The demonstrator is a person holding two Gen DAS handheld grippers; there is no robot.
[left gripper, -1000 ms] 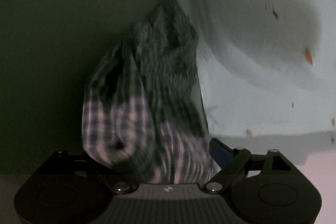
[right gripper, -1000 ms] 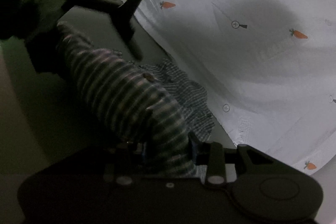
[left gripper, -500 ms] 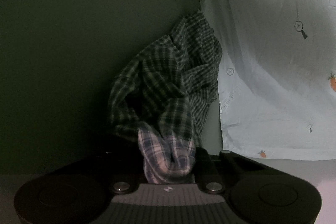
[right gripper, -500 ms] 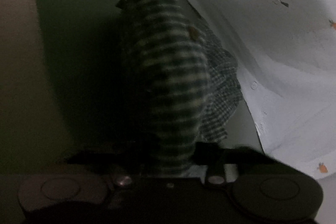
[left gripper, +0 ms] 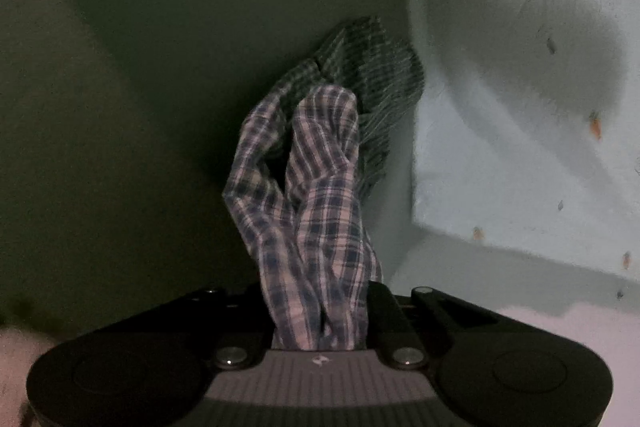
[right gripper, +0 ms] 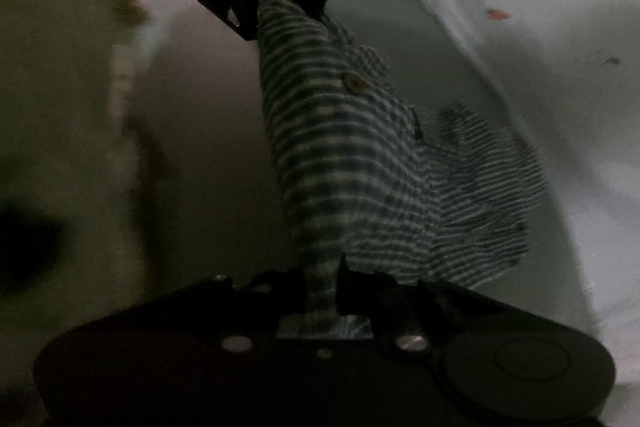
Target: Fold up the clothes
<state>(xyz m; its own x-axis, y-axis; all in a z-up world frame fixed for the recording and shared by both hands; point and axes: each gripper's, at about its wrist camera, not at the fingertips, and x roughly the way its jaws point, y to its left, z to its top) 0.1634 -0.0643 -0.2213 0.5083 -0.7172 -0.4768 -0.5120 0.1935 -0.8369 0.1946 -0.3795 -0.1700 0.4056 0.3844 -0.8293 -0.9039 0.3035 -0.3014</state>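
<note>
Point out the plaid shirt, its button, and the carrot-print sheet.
plaid shirt [left gripper: 320, 219]: left wrist view, bunched fabric.
button [right gripper: 353, 83]: right wrist view, its face.
carrot-print sheet [left gripper: 520, 147]: left wrist view, bare middle.

The shirt [left gripper: 316, 211] is plaid, dark blue on pale pink-white; the sheet [left gripper: 520, 107] is pale blue with small orange carrots.

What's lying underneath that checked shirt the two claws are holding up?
Below the checked shirt lies a dull green surface, with a pale carrot-print sheet beside it. The spot under its drooping end is hidden by the cloth.
</note>
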